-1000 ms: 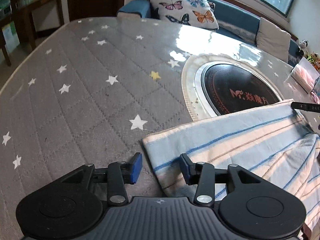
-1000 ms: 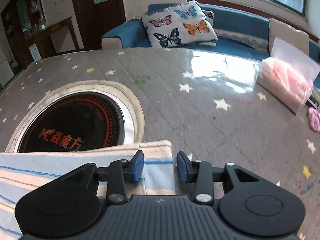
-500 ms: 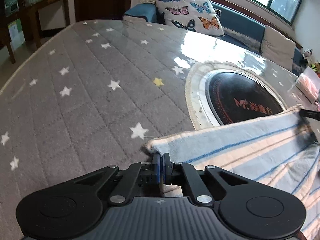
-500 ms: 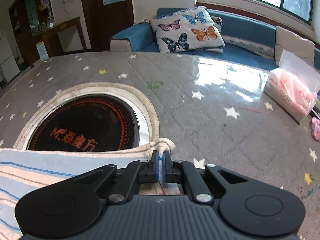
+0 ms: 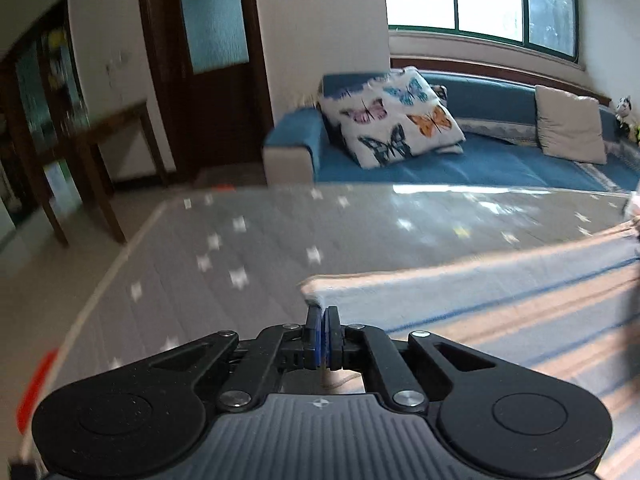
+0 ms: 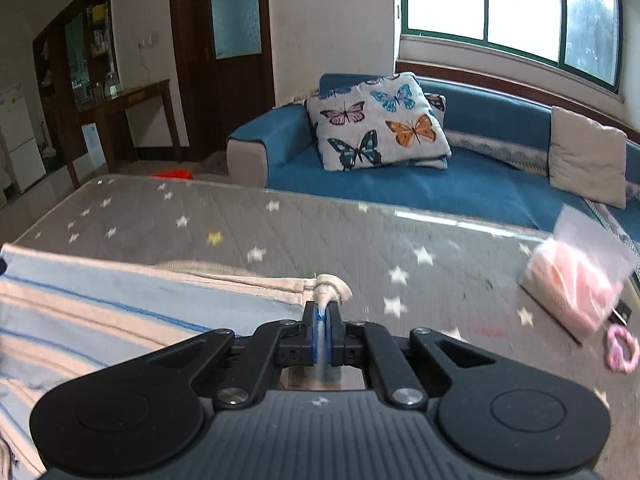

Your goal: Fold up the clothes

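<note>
A light blue and cream striped garment [image 5: 500, 300] [image 6: 120, 312] hangs stretched between both grippers above the grey star-patterned table. In the left wrist view my left gripper [image 5: 322, 314] is shut on the garment's left corner, and the cloth runs off to the right. In the right wrist view my right gripper [image 6: 321, 312] is shut on the opposite corner, whose cream hem bunches just above the blue pads. The cloth runs off to the left there. Both views are blurred by motion.
The table [image 6: 320, 232] carries a clear bag of pink items [image 6: 576, 284] and a pink hair tie [image 6: 622, 350] at its right side. Beyond its far edge stands a blue sofa [image 6: 440, 184] with a butterfly cushion [image 6: 376, 124]. A wooden side table [image 6: 132, 100] stands at the back left.
Both grippers closed on the garment's far corners, then rose with them, lifting that edge off the table. The round cooktop inset has dropped out of sight behind the raised cloth.
</note>
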{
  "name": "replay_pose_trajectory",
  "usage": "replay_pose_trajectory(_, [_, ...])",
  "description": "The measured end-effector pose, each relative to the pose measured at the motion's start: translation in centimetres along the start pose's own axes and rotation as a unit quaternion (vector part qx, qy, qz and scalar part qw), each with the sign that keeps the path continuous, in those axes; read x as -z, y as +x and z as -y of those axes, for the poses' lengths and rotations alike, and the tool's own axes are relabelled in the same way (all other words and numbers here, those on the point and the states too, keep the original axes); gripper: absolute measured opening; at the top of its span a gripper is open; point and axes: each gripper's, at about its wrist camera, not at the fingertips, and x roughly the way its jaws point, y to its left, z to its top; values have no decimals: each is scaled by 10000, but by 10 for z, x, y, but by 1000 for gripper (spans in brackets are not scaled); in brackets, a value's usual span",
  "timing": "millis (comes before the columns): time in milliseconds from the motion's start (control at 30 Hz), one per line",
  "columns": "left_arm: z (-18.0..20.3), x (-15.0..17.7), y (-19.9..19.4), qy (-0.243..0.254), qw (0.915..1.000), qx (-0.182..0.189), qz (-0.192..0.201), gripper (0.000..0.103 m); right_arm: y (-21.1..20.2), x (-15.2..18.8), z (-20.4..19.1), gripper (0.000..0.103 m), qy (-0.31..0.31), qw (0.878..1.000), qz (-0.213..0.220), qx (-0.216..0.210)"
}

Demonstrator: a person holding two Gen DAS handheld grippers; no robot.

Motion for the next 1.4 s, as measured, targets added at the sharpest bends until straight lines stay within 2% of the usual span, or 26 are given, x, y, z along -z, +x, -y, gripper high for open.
replay_pose_trajectory(233, [3,-29,74,85,9996,-221,-160,1,53,-23,4,3,18,9999,-93,85])
replay_pose_trajectory(333, [8,-32,102,164,9992,-309,-175,1,76,-29,9,3,86,9999,-111,86])
replay_pose_trajectory(467, [13,-33,141,97,9984,-394,-399,1,109,-28,15,3,172,9993,-291,158])
replay_pose_trajectory(600, [13,-27,156,59,9975,-414,-565,2,127,-16,17,5,174,9984,-507,204])
replay_pose_trajectory(733, [13,-22,148,113,9975,-390,-577,8,123,-13,19,10,192,9979,-553,260])
replay_pose_trajectory(800, [14,-22,137,141,9980,-341,-512,28,115,-14,17,17,150,9980,-543,274])
replay_pose_trajectory(833, [14,-20,131,150,9981,-339,-489,50,109,-13,15,22,123,9981,-540,280])
replay_pose_trajectory(867, [15,-18,123,175,9982,-362,-446,56,103,-13,13,37,82,9981,-536,289])
replay_pose_trajectory(900, [16,-17,117,219,9983,-351,-402,57,96,-12,11,48,34,9983,-504,304])
replay_pose_trajectory(933, [18,-14,111,266,9984,-308,-392,59,89,-11,8,50,-19,9984,-476,313])
replay_pose_trajectory(967, [19,-10,103,297,9984,-255,-414,68,81,-9,5,56,-76,9984,-473,302])
replay_pose_trajectory(1033, [22,-2,90,336,9982,-190,-458,80,67,-3,-2,67,-166,9983,-496,257])
replay_pose_trajectory(1100, [26,10,74,401,9980,-129,-477,85,52,6,-11,76,-293,9979,-521,258])
replay_pose_trajectory(1133, [29,17,66,449,9978,-80,-489,92,45,11,-15,78,-338,9977,-539,232])
replay_pose_trajectory(1167, [31,23,57,486,9976,-60,-490,97,39,17,-19,84,-370,9975,-563,201])
replay_pose_trajectory(1200, [34,30,48,509,9976,-46,-477,97,32,23,-23,89,-400,9974,-577,189])
replay_pose_trajectory(1333, [43,59,17,547,9972,37,-506,101,7,48,-36,91,-523,9966,-615,176])
replay_pose_trajectory(1400, [49,74,3,602,9966,42,-552,101,-5,61,-41,97,-561,9963,-614,215])
